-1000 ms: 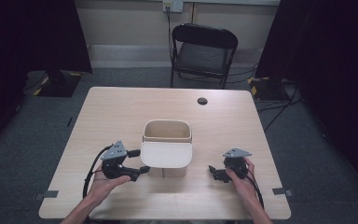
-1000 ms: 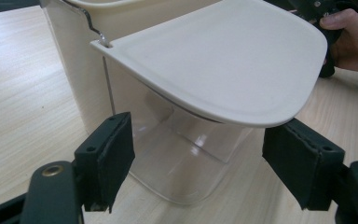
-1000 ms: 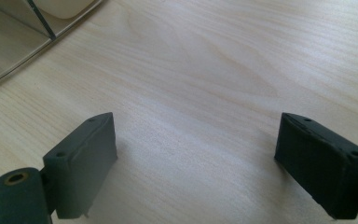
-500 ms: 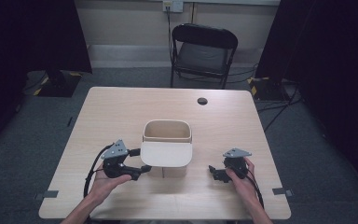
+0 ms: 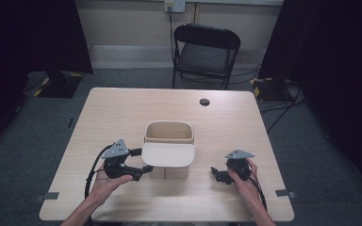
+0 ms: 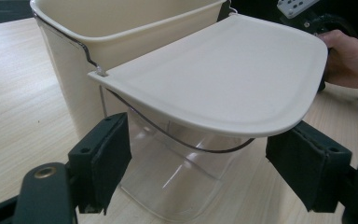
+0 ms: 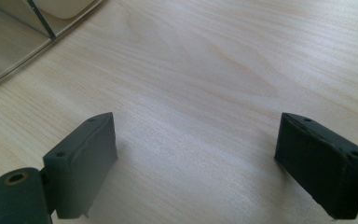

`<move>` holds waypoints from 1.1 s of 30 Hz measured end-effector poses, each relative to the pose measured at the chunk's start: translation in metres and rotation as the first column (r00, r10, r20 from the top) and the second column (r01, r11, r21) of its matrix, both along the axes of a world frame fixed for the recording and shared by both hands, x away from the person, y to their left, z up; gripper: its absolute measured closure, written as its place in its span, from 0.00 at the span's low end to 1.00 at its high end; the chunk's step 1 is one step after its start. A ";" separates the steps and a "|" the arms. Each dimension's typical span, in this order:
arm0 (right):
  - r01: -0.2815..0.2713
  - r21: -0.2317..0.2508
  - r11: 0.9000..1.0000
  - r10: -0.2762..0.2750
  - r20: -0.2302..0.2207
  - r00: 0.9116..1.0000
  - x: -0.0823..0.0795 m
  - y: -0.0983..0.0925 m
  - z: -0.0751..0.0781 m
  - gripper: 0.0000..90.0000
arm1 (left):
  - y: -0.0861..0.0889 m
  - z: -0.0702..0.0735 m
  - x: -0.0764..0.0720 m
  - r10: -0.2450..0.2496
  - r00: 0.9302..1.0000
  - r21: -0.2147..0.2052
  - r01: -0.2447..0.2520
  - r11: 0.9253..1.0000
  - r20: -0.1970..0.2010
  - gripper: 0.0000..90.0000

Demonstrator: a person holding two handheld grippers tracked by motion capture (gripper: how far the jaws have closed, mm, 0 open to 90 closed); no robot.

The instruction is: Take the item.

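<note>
Nothing has moved: both claws gape, left claw (image 6: pixel 198 172) just beneath the bin's lid (image 6: pixel 223 74).

lab/studio | black curtains (image 5: pixel 33 33) | folding chair (image 5: pixel 206 54) | floor cables (image 5: pixel 283 110)

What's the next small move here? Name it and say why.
Probably ease the left gripper forward and shut it on the lid. Its jaws stand open just below the lid's front edge, which juts out from the bin. The right gripper rests open on the table, apart from the bin.
</note>
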State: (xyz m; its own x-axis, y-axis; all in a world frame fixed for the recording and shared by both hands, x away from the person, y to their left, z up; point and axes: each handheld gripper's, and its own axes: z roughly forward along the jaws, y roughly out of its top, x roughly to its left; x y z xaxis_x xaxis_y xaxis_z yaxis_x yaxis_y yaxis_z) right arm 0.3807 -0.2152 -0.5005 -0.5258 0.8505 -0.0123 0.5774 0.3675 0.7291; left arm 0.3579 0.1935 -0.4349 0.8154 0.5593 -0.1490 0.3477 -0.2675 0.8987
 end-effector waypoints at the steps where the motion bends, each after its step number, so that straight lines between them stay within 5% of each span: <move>1: 0.000 0.000 1.000 0.000 0.000 1.000 0.000 0.000 0.000 0.13 | 0.000 0.000 0.000 0.000 1.000 0.000 0.000 1.000 0.000 0.24; 33: 0.000 0.000 1.000 0.000 0.000 1.000 0.000 0.000 0.000 0.13 | 0.000 0.006 0.001 0.027 0.999 -0.017 -0.027 1.000 0.029 0.22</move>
State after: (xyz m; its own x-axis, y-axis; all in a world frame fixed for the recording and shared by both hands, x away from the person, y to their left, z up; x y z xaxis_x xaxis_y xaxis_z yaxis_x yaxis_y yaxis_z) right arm 0.3807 -0.2153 -0.5005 -0.5260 0.8504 -0.0126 0.5771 0.3678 0.7292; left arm 0.3589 0.1938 -0.4286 0.8042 0.5789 -0.1346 0.3281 -0.2435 0.9127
